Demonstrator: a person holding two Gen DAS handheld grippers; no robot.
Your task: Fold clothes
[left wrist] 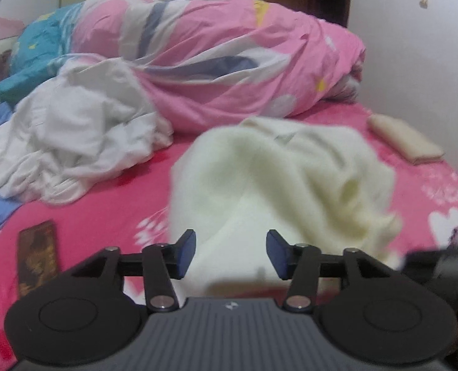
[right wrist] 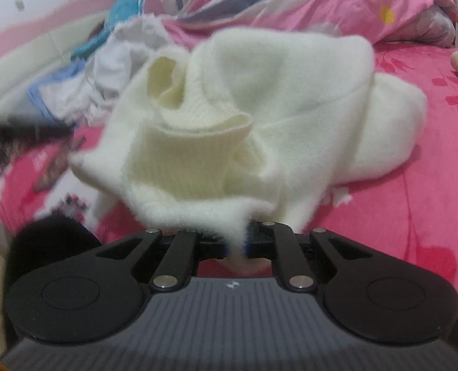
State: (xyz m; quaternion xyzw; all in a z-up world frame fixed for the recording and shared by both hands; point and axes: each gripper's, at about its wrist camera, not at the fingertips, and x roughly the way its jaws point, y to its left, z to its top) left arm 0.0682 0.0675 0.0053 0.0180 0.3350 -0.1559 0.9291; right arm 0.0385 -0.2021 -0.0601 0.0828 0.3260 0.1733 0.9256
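Right gripper (right wrist: 235,245) is clamped on cream sweater (right wrist: 229,130), bunched and unfolded; left gripper (left wrist: 230,255) is held open. Folded cloth (left wrist: 405,142) lies aside; white pile (left wrist: 74,142) remains.

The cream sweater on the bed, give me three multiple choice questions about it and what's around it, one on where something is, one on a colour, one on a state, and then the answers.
1. Where does the folded beige cloth lie relative to the cream sweater in the left wrist view?
A. behind it, to its right
B. under it
C. on the white pile

2. What colour is the bed sheet?
A. green
B. pink
C. black

3. How does the right gripper stand?
A. wide open, empty
B. shut on the cream sweater
C. shut on the quilt

Answers:
1 A, the cloth lies apart on the sheet near the wall.
2 B, pink with white prints.
3 B, fuzzy cream fabric is pinched between its closed jaws, while the left gripper is open.
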